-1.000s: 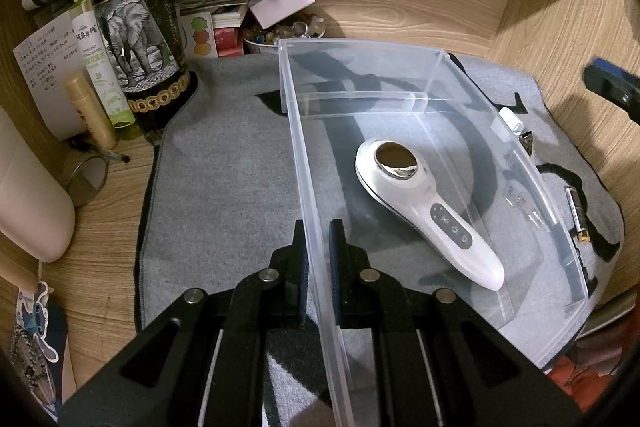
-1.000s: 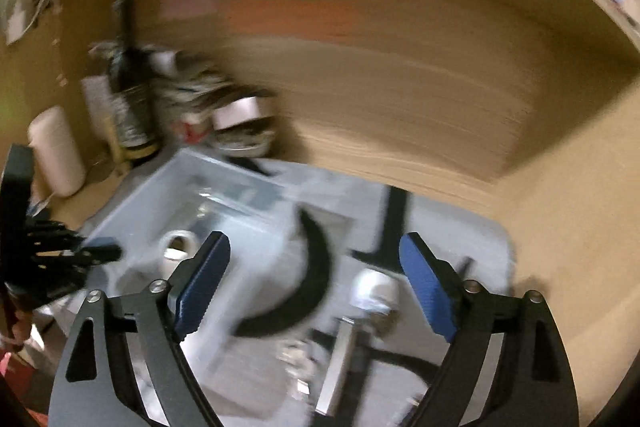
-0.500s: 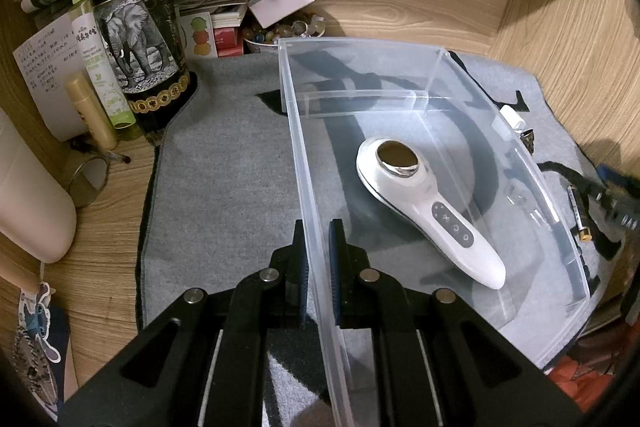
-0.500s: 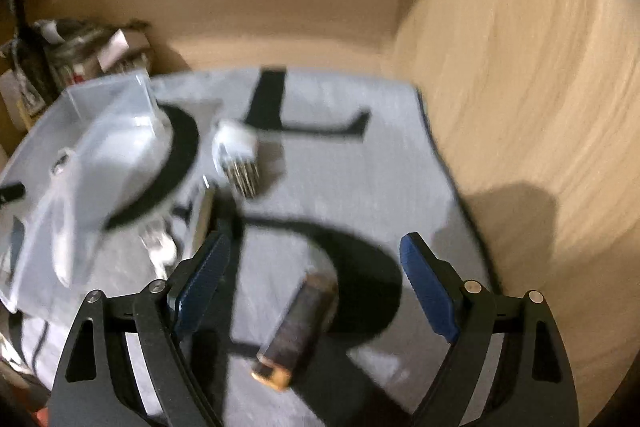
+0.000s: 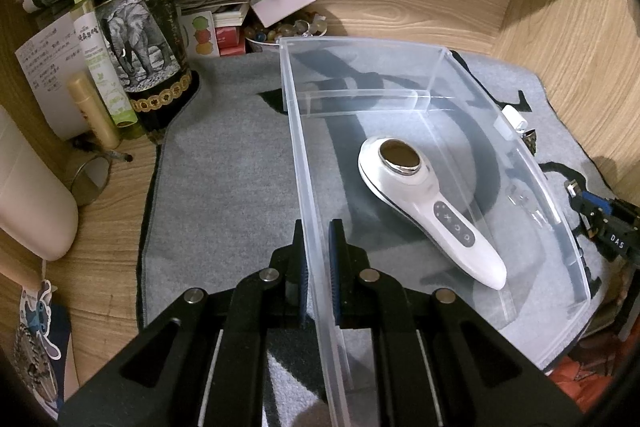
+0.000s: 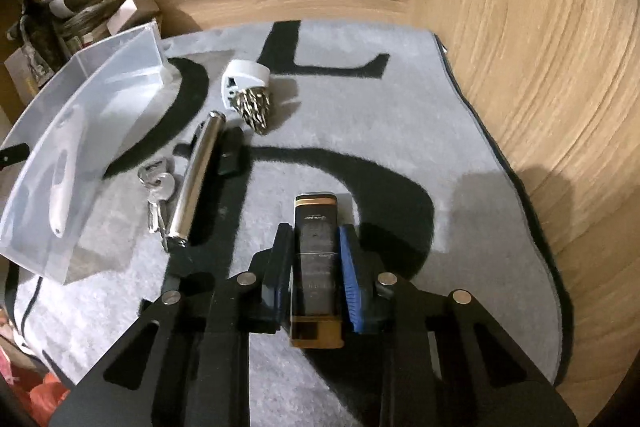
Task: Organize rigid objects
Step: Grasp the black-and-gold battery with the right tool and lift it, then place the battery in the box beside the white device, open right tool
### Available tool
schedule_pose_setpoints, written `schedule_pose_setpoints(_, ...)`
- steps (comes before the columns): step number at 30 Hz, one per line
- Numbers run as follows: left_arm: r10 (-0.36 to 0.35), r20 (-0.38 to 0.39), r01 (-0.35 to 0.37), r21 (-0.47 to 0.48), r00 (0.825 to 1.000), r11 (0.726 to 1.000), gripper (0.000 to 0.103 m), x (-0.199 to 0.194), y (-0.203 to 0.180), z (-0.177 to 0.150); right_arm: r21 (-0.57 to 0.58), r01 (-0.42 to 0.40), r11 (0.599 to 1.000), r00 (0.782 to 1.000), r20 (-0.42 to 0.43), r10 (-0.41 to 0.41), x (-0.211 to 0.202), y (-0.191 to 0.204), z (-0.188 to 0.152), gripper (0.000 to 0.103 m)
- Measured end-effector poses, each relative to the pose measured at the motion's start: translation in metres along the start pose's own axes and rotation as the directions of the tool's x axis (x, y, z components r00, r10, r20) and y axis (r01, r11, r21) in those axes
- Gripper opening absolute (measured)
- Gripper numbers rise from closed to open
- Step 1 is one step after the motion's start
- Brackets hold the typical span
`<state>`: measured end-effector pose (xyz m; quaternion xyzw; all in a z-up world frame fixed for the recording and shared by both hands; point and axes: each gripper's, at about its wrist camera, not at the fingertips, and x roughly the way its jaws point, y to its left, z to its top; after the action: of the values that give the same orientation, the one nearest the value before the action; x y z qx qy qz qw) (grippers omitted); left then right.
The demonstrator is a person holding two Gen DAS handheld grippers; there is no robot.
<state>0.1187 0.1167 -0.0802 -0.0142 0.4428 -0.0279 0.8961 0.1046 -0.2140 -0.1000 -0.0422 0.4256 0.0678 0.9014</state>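
A clear plastic bin [image 5: 400,47] stands on the grey mat [image 5: 224,163], and my left gripper [image 5: 318,231] is shut on its left wall. Inside lies a white handheld device [image 5: 424,203]. In the right wrist view the bin [image 6: 120,51] is at the left. To its right on the mat [image 6: 400,131] lie keys [image 6: 158,187], a silver cylinder [image 6: 196,179] and a white holder of drill bits [image 6: 248,87]. My right gripper [image 6: 316,239] is closing its jaws on a black and gold block [image 6: 316,259], pads against its sides. The gripper also shows at the left wrist view's right edge [image 5: 600,215].
A dark wine bottle [image 5: 136,15], tubes [image 5: 94,111], papers and a bowl of beads [image 5: 280,31] crowd the back left corner. Wooden walls [image 6: 540,67] close in the back and right. A small black piece [image 6: 230,155] lies beside the cylinder.
My right gripper swung right and down over the mat, lowered around the black and gold block and closed from wide open onto it. The left gripper and bin stayed still.
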Motion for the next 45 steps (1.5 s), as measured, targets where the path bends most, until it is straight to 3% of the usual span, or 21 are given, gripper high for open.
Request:
schedule_pose_setpoints(14, 0.002, -0.002, -0.002, 0.001, 1.000, 1.000, 0.009, 0.000, 0.000, 0.000, -0.102, -0.047, 0.994, 0.987, 0.145, 0.061, -0.030, 0.034, 0.041, 0.021)
schedule_pose_setpoints(26, 0.000, -0.002, 0.000, -0.002, 1.000, 1.000, 0.008, -0.001, -0.002, 0.000, -0.233, -0.157, 0.960, 0.931, 0.289, 0.223, -0.059, 0.091, 0.090, 0.021)
schedule_pose_setpoints(35, 0.001, -0.002, -0.001, -0.003, 1.000, 1.000, 0.008, -0.001, -0.002, 0.000, -0.321, -0.244, 0.915, 0.909, 0.252, 0.331, -0.047, 0.141, 0.111, 0.021)
schedule_pose_setpoints(45, 0.000, -0.001, 0.000, -0.004, 1.000, 1.000, 0.008, -0.001, -0.003, 0.000, -0.381, -0.292, 0.877, 0.923, 0.127, 0.362, -0.015, 0.182, 0.115, 0.021)
